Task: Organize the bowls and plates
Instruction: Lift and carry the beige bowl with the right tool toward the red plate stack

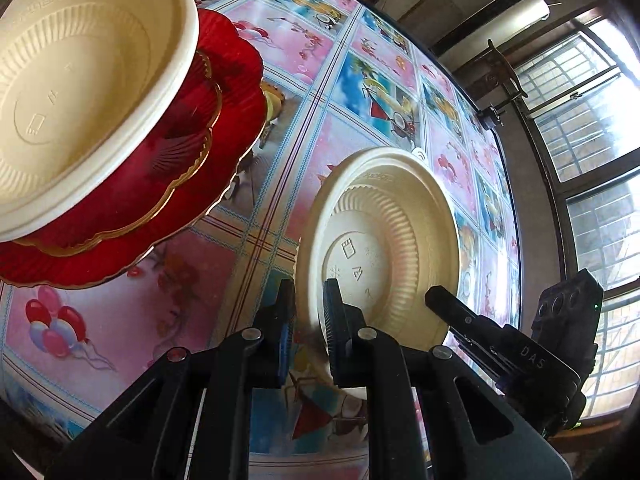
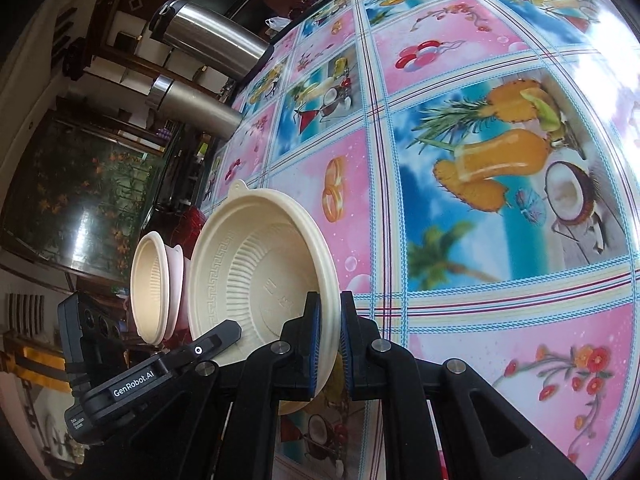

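The bench (image 2: 500, 128) is covered by a glossy, smooth plastic sheet printed with fruit, balloons and flowers, and window glare is mirrored in it. The cream bowl (image 1: 384, 240) is seen as matt moulded material, plastic or pulp, finely ribbed on its wall, with raised marks pressed into its base. The same matt, ribbed finish is shown by the second cream bowl (image 1: 80, 92). The red plates (image 1: 192, 152) beneath it are made of shiny fluted plastic edged with gold trim. The two flasks (image 2: 208, 40) are of brushed, gleaming metal. The hand-held gripper (image 1: 310, 304) is built of matt black plastic with small metal pins, and ridged blue pads (image 2: 314, 344) are fitted inside.
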`<state>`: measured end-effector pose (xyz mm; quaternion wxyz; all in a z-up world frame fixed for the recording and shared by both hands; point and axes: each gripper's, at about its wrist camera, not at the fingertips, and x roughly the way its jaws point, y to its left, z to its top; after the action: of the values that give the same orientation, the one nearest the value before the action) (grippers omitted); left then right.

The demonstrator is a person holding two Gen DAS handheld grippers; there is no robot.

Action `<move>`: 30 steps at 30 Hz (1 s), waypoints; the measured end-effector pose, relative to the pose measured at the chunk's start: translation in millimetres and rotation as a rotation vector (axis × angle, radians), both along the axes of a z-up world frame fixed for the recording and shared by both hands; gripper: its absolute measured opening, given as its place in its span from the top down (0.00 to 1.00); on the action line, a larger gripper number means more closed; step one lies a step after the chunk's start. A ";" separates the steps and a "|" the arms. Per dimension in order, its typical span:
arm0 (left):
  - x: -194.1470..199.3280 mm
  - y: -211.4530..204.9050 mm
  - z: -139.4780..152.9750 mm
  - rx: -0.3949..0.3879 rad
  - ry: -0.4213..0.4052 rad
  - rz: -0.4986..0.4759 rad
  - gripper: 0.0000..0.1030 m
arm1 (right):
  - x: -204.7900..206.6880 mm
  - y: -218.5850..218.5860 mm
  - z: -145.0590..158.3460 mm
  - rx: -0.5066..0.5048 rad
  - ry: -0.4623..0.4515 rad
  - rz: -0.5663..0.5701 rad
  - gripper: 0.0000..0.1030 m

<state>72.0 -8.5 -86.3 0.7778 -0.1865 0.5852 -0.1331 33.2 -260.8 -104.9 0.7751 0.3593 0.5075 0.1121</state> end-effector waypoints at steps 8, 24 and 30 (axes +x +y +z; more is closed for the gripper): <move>0.7 1.5 -1.7 0.000 0.003 -0.001 0.88 | 0.1 1.1 1.2 0.003 -0.004 -0.005 0.91; 2.2 -11.3 0.6 0.020 -0.050 -0.048 0.88 | -9.0 -11.0 -2.5 0.026 0.007 -0.067 0.91; -2.3 -14.7 0.9 0.049 -0.079 -0.071 0.88 | -10.4 -8.1 -2.8 0.023 0.007 -0.070 0.91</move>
<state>69.7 -23.2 -85.4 0.7995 -0.1412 0.5633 -0.1533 22.8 -268.9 -107.7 0.7726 0.3860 0.4961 0.0896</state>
